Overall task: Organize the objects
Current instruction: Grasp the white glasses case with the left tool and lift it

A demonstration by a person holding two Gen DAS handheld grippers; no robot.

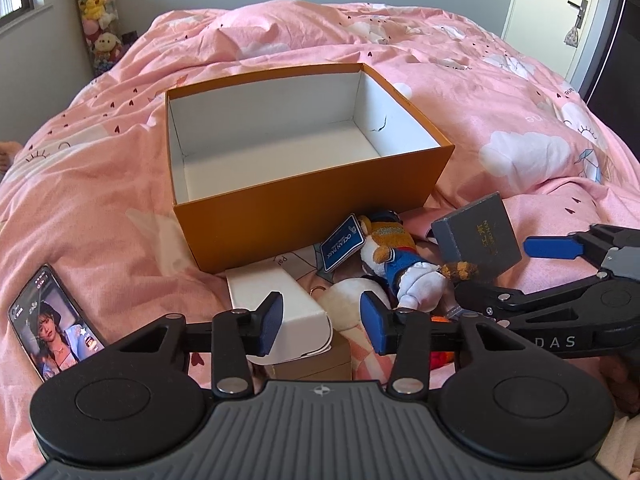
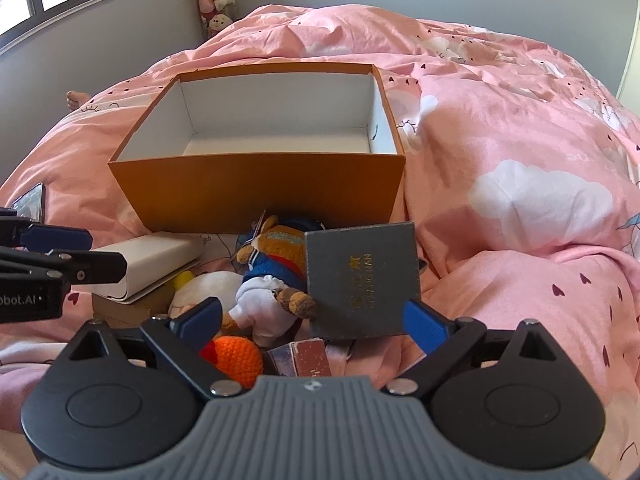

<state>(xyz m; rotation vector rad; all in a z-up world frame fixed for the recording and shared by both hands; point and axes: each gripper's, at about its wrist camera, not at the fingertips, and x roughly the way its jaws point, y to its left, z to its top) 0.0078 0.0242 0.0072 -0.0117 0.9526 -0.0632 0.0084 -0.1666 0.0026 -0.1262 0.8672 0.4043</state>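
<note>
Left wrist view gives us the orange box [image 1: 304, 216] in the middle of the frame, lidless, resting on the pink duvet [image 1: 500, 120]; its white inside holds nothing we can see apart from a small dark mark on the right wall. Just below its front wall lies a heap: a white box [image 1: 280, 312] stacked on a tan box [image 1: 316, 366], a plush doll [image 1: 404, 268] in blue and white with a blue tag [image 1: 343, 248], and a round cream plush [image 1: 344, 308] partly behind our fingers. Our left gripper [image 1: 322, 324] hangs over this heap with its blue pads apart and nothing between them. At lower left a phone [image 1: 52, 320] lies face up, screen lit.

Right wrist view shows the same orange box [image 2: 260, 196] at upper centre. Our right gripper [image 2: 316, 326] is spread wide, released. A grey box [image 2: 362, 284] with gold lettering stands tilted between its pads, leaning on the doll [image 2: 276, 272]; its lower right corner is just beside the right pad [image 2: 426, 326], but we cannot tell whether they touch. An orange knitted ball [image 2: 238, 358] and a small dark red pack [image 2: 304, 360] sit at bottom centre, next to the left pad.
</note>
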